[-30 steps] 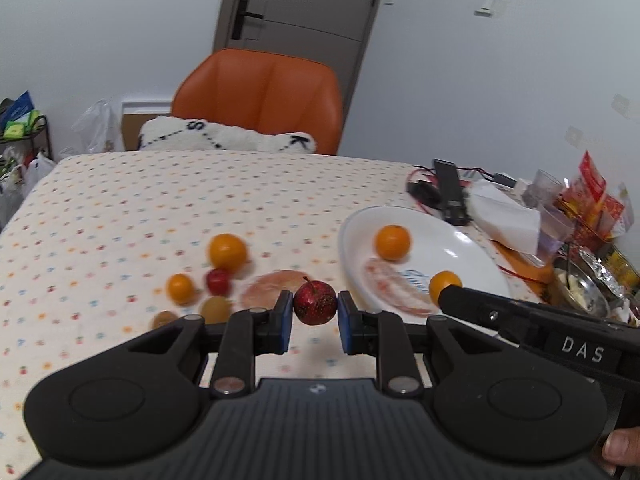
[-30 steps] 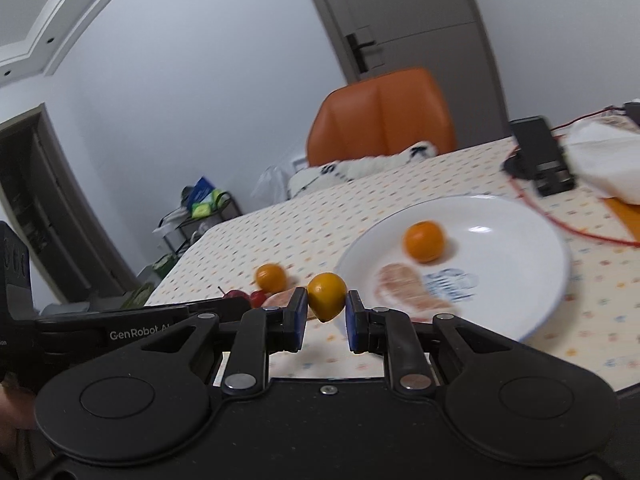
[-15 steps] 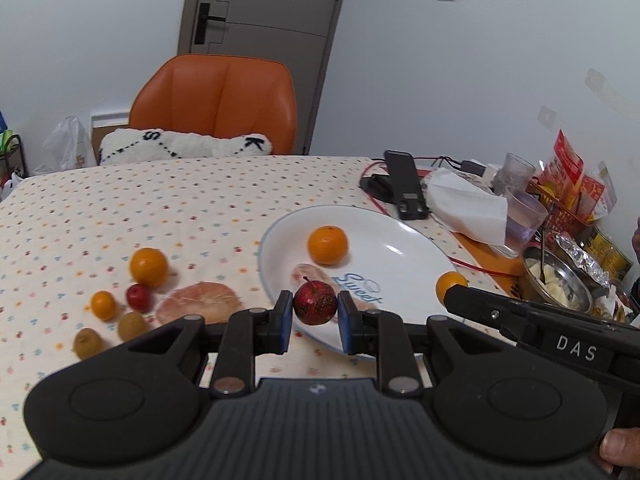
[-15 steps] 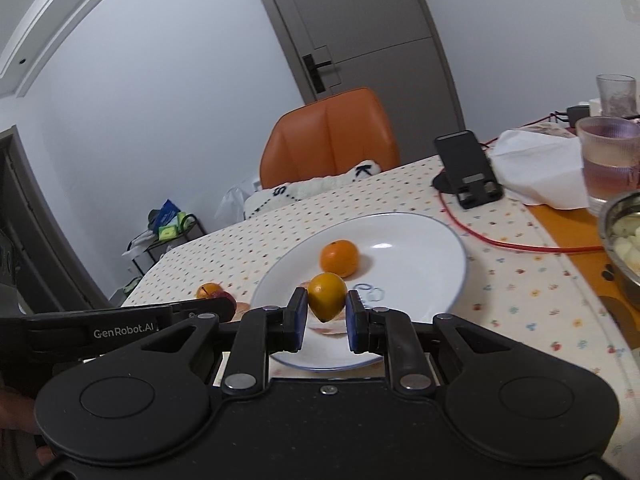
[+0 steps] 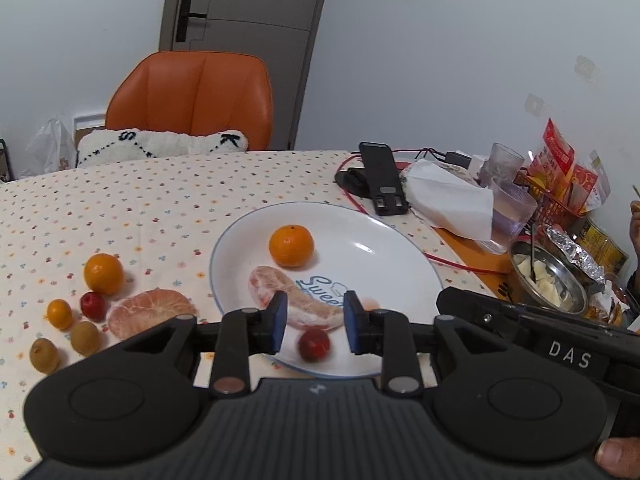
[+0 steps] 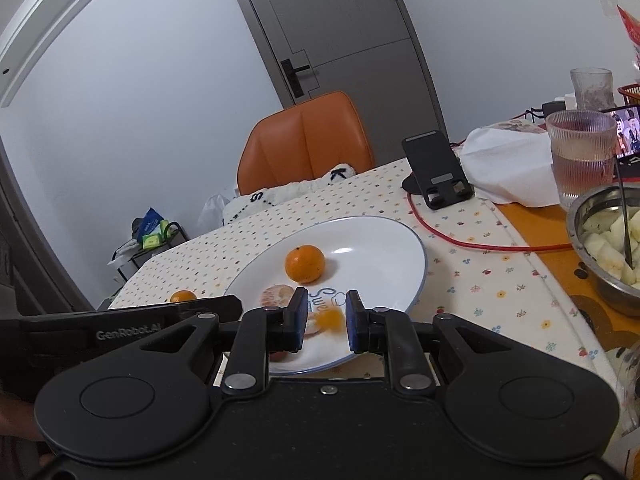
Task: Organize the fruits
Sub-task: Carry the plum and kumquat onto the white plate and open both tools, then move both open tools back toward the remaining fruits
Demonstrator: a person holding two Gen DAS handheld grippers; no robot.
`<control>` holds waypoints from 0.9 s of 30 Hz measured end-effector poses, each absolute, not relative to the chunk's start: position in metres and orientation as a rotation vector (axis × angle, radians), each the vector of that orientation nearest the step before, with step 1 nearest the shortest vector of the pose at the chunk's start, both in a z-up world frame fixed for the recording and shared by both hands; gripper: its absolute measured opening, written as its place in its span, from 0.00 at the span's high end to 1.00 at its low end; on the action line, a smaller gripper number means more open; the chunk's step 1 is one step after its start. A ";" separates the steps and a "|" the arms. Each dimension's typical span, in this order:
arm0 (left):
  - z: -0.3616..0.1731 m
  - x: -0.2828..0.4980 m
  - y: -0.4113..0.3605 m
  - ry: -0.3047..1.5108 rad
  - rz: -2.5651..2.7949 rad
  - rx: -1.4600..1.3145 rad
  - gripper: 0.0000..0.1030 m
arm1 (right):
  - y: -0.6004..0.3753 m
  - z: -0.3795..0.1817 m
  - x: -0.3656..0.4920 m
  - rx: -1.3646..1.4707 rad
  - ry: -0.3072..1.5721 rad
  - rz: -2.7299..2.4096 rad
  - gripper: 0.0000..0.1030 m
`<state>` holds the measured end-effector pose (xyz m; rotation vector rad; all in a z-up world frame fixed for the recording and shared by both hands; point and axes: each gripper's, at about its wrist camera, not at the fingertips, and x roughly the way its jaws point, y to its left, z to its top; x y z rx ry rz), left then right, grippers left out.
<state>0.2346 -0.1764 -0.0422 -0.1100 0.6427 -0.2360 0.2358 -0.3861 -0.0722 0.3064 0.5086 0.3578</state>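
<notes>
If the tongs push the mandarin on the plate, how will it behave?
The mandarin looks round, so it would likely roll. The plate looks glossy, giving little grip. Its raised rim may stop it.

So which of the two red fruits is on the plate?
The red fruit lying between the open left gripper's fingers, on the plate's near edge. The other red fruit lies on the tablecloth, among the oranges left of the plate.

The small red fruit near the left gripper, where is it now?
In the left wrist view, the small red fruit lies on the white plate's near rim, between the open left gripper's fingers, beside the pomelo segment.
</notes>
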 end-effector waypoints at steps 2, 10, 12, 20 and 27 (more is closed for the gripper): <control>-0.042 0.233 -0.172 0.642 -0.215 -0.105 0.63 | -0.384 -0.074 0.237 0.311 0.512 0.358 0.80; -0.040 0.219 -0.144 0.623 -0.140 -0.117 0.34 | -0.374 -0.075 0.233 0.302 0.516 0.370 0.77; -0.040 0.217 -0.136 0.617 -0.127 -0.131 0.26 | -0.373 -0.075 0.233 0.302 0.523 0.369 0.74; -0.042 0.207 -0.109 0.602 -0.041 -0.156 0.15 | -0.364 -0.075 0.228 0.278 0.527 0.368 0.54; -0.046 0.198 -0.086 0.601 0.009 -0.178 0.14 | -0.350 -0.073 0.223 0.257 0.521 0.380 0.35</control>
